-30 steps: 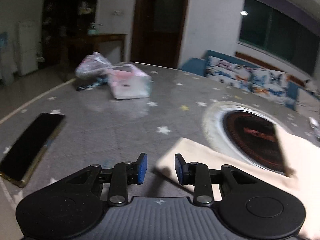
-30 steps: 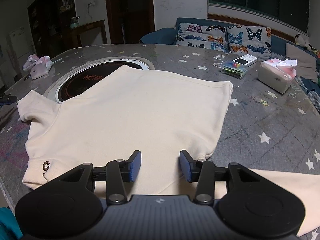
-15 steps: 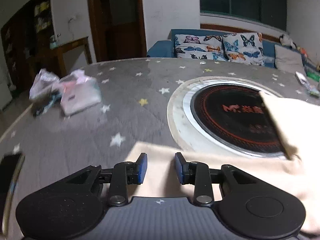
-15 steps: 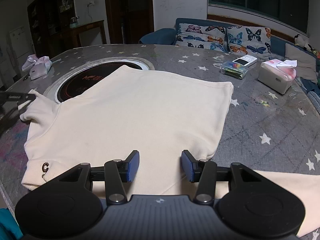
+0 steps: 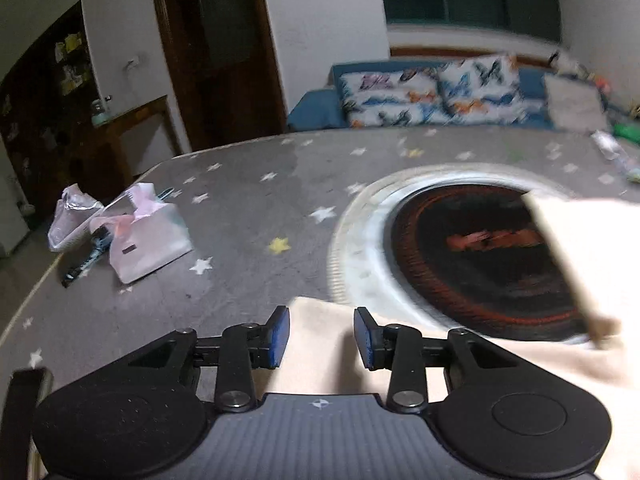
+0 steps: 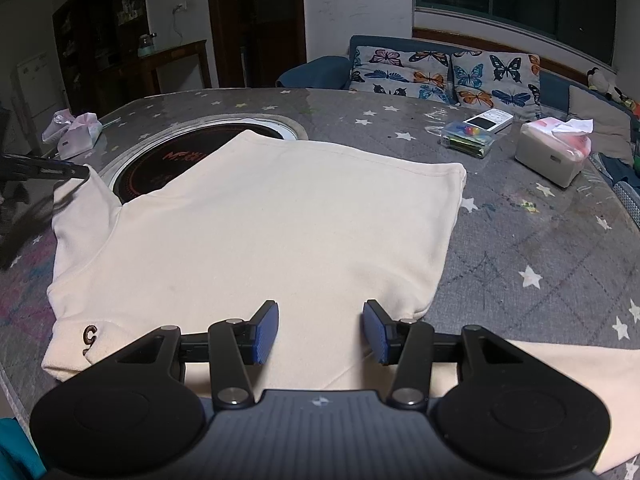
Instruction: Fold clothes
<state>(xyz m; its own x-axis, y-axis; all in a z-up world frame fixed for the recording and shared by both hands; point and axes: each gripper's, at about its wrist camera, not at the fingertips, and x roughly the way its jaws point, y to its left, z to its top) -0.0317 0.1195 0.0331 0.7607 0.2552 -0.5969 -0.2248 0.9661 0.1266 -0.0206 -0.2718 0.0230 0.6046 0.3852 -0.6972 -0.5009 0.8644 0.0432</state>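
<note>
A cream sweatshirt (image 6: 260,224) lies flat on the grey star-patterned table (image 6: 540,248), partly over a round black hob. Its left sleeve end (image 5: 320,344) lies between the open fingers of my left gripper (image 5: 322,338), which sits over the cuff without closing. In the right wrist view the left gripper's tip (image 6: 48,170) shows at the sleeve's far end. My right gripper (image 6: 320,330) is open, low over the near edge of the sweatshirt body. Another cream sleeve (image 6: 580,372) stretches right under it.
The round black hob (image 5: 480,260) with a pale ring is set in the table. A pink tissue pack (image 5: 148,240) and plastic bag lie at the left; a tissue box (image 6: 552,152), plastic box (image 6: 468,140) and white device at the right. A sofa (image 6: 440,68) stands behind.
My left gripper has swung right and forward onto the sleeve end, which now lies between its open fingers. My right gripper has barely moved.
</note>
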